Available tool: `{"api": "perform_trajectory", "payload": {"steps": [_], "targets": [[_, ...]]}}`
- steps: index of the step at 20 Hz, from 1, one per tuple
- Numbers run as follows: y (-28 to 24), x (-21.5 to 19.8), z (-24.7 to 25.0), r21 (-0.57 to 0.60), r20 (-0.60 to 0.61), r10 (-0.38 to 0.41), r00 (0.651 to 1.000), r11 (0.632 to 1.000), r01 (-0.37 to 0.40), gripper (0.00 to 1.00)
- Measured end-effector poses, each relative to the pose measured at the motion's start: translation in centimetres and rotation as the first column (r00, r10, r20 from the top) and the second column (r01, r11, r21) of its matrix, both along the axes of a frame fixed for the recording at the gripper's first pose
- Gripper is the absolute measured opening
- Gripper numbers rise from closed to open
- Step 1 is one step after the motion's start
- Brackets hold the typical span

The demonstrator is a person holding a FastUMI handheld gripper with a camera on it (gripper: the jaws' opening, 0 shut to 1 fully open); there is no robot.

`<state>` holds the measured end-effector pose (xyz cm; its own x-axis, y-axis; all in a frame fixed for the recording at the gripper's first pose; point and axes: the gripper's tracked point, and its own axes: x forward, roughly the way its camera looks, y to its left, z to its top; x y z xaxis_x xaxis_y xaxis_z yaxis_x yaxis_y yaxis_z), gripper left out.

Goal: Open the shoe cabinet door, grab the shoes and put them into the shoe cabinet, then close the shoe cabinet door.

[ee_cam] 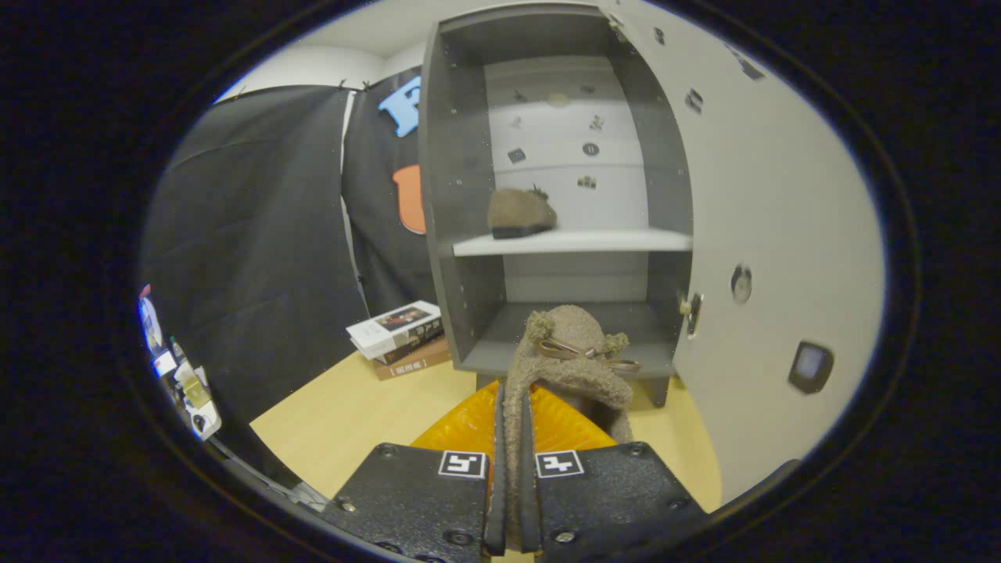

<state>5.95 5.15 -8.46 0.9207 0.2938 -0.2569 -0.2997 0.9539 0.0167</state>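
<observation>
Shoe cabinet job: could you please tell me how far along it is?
Done: the white cabinet door stands open and one fuzzy brown shoe sits on the white shelf. In hand: the gripper is shut on the second fuzzy brown shoe before the grey cabinet. Left: shelving it, closing the door.

The fuzzy brown fleece slipper with a smooth ribbon bow (571, 356), pinched between the gripper (510, 469) fingers at lower centre, looked woolly and matt. The dark grey shoe cabinet (461, 195) had a dull laminate finish, its pale shelf (594, 241) smooth. The light wooden floor (352, 414) looked faintly satin.
</observation>
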Motion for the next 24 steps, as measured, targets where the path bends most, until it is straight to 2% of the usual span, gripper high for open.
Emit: {"api": "perform_trajectory", "payload": {"steps": [6, 11, 20, 24], "targets": [[0.0, 1.0, 5.8, -0.042, 0.145, 0.036, 0.989, 0.999, -0.03, 0.1], [-1.8, 3.1, 10.0, -0.111, 0.232, -0.021, 0.973, 0.993, 0.048, 0.1], [-2.7, 6.6, 11.0, -0.127, 0.147, -0.123, 0.981, 0.982, 0.142, 0.1], [-3.6, 8.9, 9.4, -0.184, 0.09, -0.201, 0.975, 0.959, 0.215, 0.11]]}}
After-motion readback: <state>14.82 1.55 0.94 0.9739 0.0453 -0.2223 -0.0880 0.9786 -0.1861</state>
